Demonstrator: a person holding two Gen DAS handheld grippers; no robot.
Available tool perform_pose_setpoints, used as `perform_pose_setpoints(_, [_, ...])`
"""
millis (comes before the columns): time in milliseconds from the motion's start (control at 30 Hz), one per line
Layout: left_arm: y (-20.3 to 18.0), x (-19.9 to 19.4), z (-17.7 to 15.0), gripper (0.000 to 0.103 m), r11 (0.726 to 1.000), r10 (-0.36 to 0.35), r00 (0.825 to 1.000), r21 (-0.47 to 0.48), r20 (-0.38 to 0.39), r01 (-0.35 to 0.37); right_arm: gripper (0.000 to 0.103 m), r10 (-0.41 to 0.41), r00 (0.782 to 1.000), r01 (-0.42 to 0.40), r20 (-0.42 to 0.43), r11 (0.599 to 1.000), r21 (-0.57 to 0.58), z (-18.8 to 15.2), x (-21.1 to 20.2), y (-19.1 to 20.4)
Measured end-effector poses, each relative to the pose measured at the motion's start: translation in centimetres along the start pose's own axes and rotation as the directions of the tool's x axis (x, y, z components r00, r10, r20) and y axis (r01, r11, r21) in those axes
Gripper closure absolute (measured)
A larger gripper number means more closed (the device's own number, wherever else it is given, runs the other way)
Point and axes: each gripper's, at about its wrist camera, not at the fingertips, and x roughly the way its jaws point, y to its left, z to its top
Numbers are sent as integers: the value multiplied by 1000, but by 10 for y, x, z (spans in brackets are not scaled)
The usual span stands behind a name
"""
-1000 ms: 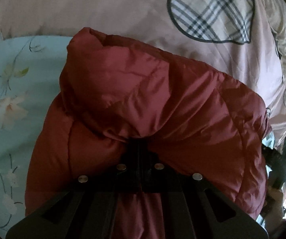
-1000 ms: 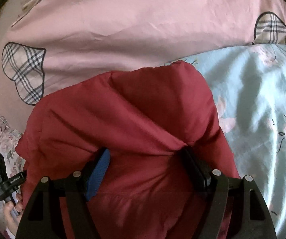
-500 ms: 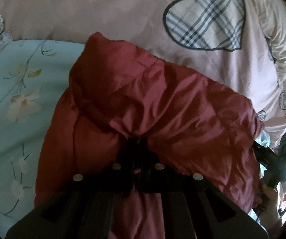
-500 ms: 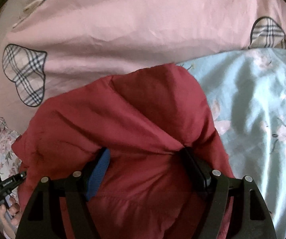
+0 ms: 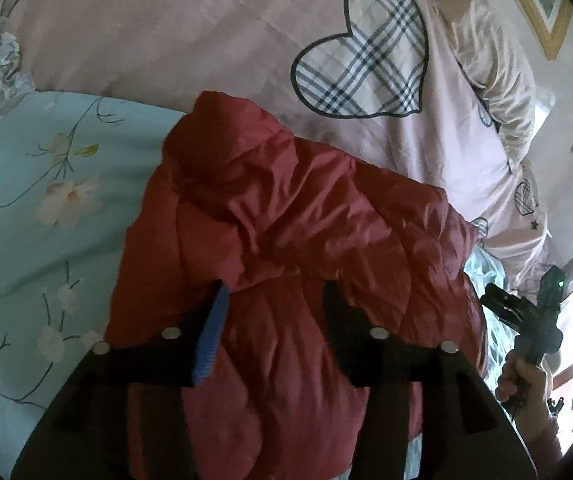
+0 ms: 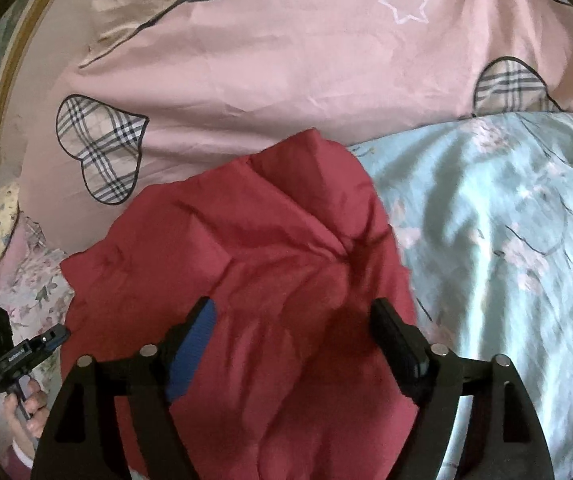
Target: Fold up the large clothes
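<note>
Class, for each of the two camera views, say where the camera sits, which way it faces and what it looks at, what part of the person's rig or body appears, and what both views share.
Left wrist view: sits on the left claw, facing forward and down over the red puffer jacket on the bed; its two open fingers and, at right, the right hand show.
Right wrist view: sits on the right claw, facing the same jacket; its open fingers and, lower left, the left hand show.
Shared: the jacket, pink heart-patterned quilt, light blue floral sheet.

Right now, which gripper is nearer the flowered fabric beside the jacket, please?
Left. The left gripper hangs right beside the flowered fabric; the right gripper sits across the red jacket.
</note>
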Motion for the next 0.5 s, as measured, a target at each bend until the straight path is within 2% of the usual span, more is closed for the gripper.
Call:
perform_pose_setpoints(100, [12, -6, -6, 43, 1000, -26, 1000, -13, 11, 26, 19, -7, 1000, 7, -3, 1000, 7, -5, -8, -11])
perform_pose_setpoints(167, [22, -9, -6, 43, 999, -41, 999, -27, 14, 41, 18, -9, 1000, 10, -15, 1000, 24, -8, -12, -22])
perform_pose_setpoints(300, [33, -15, -4, 43, 999, -24, 1000, -36, 17, 24, 18, 6, 999, -4, -38, 998, 57, -11, -10, -36])
perform_pose_setpoints(400, [44, -14, -4, 33, 998, -13, 1000, -59, 14, 14, 14, 20, 999, -15, -49, 996, 86, -14, -8, -45])
perform_pose_setpoints(500, [56, -10, -4, 32, 995, -8, 1000, -97, 3, 8, 13, 37, 997, -28, -71, 992, 121, -16, -2, -53])
